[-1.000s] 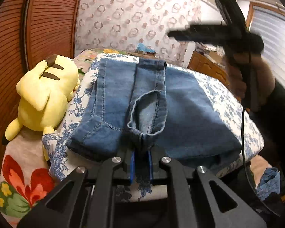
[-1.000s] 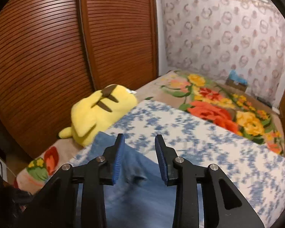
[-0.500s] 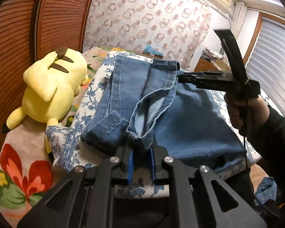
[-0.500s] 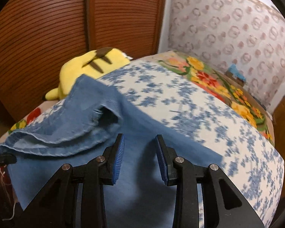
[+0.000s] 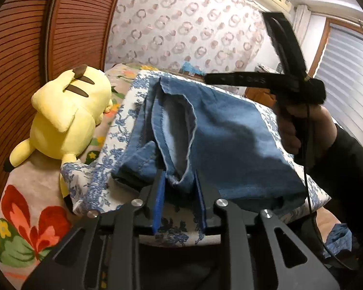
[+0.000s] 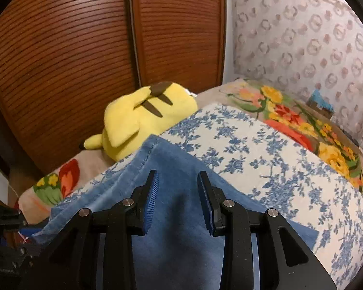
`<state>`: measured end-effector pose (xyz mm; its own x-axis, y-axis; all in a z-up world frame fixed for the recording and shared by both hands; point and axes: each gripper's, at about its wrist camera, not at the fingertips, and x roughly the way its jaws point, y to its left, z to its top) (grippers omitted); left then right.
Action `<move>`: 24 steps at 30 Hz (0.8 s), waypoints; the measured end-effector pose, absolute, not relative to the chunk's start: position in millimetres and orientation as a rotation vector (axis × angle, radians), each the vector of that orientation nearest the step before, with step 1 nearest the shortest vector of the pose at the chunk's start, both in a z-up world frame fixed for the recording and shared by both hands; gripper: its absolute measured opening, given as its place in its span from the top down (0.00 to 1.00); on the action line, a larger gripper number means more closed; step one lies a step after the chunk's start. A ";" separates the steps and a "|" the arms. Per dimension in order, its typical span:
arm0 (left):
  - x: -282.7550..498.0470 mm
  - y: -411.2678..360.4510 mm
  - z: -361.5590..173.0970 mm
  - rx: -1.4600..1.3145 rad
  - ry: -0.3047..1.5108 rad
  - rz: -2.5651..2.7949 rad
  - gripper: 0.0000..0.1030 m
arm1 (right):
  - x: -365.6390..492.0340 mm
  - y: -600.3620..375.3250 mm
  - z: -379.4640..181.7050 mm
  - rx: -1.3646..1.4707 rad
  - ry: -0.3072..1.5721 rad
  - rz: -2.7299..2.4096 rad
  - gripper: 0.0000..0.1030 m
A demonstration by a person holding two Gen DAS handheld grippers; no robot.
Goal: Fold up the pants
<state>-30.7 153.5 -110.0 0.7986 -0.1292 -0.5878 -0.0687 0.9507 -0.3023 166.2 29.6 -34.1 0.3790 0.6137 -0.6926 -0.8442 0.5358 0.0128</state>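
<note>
We count one pair of blue denim pants point(image 5: 225, 130), folded on the blue-flowered cushion point(image 6: 266, 149); one yellow plush toy point(image 5: 65, 120) beside it; two grippers. Left gripper point(image 5: 179, 186): angled down at the near hem, jaws just been opening, a cuff loop between the pads, not pressed. Right gripper point(image 6: 177, 191): held in a hand point(image 5: 302, 130), tilted down over the denim, jaws apart, nothing gripped; its tips are blurred in the left view; the pants' waistband we cannot make out.

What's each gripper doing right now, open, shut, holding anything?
Left gripper: jaws just opening, jeans hem between the pads, released.
Right gripper: open, empty, over the jeans.
</note>
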 end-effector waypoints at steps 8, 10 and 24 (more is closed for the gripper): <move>-28.8 155.5 -102.0 -0.273 0.654 0.013 0.65 | 155.1 -26.8 -12.7 -0.328 0.678 0.910 0.60; -29.0 152.3 -96.8 -0.255 0.649 0.019 0.65 | 148.2 -45.3 -9.9 -0.312 0.670 0.889 0.53; -12.2 117.4 -82.6 -0.180 0.643 -0.021 0.65 | 113.5 -142.9 -47.5 -0.218 0.787 0.726 0.42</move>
